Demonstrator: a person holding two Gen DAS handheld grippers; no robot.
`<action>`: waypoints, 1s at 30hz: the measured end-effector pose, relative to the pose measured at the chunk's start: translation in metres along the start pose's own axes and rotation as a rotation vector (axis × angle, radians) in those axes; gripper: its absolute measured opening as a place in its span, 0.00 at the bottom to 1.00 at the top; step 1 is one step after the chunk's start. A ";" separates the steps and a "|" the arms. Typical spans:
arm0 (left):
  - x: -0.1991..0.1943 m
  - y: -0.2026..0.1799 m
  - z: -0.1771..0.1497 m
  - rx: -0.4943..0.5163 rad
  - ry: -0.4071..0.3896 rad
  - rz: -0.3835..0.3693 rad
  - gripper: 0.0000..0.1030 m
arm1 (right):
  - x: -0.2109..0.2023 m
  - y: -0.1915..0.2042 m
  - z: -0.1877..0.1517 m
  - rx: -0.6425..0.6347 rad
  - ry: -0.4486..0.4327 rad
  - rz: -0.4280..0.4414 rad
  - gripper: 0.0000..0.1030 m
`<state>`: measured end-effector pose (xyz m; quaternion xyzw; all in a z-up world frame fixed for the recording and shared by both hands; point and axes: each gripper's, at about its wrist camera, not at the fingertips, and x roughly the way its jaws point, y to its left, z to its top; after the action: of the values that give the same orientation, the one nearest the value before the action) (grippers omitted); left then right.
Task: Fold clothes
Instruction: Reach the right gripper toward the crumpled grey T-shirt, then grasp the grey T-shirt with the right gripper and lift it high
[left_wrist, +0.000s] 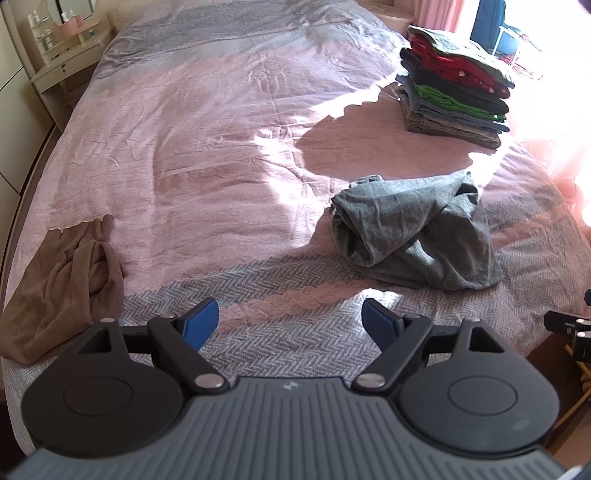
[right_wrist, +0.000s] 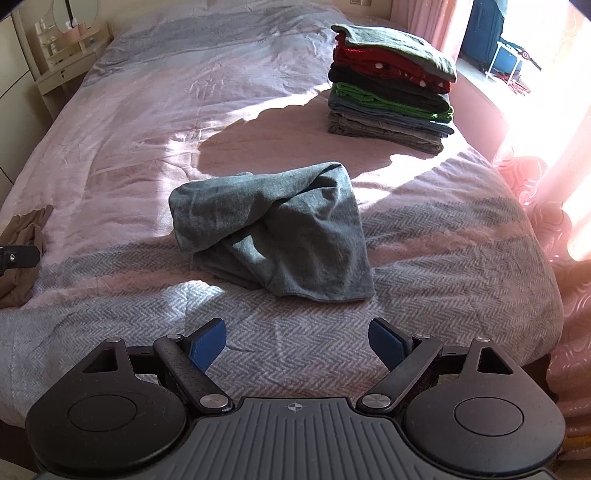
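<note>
Grippers (left_wrist: 290, 319) (right_wrist: 297, 341) agape above bedspread (left_wrist: 221, 147)

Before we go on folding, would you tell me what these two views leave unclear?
- Grey garment: crumpled in both views, its own folds hide what kind it is.
- Brown garment: cut off by the left edge in the right wrist view; bunched in the left.
- Stack: lower pieces show edges only, covered by those above.
- Shelf items: too small in both views.
- Window side: washed out by sunlight.
</note>
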<state>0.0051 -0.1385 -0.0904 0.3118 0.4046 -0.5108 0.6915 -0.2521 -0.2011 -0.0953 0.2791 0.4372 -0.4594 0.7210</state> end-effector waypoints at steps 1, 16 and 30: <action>0.003 -0.003 0.001 -0.010 0.004 0.005 0.79 | 0.003 -0.004 0.002 -0.007 0.003 0.003 0.84; 0.044 -0.046 -0.004 -0.221 0.048 0.065 0.76 | 0.062 -0.081 0.022 -0.191 0.052 0.026 0.84; 0.092 0.005 -0.038 -0.272 0.140 0.099 0.74 | 0.146 0.007 -0.004 -0.384 0.025 0.059 0.84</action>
<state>0.0144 -0.1469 -0.1895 0.2696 0.5013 -0.3936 0.7218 -0.2191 -0.2564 -0.2270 0.1545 0.5174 -0.3428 0.7687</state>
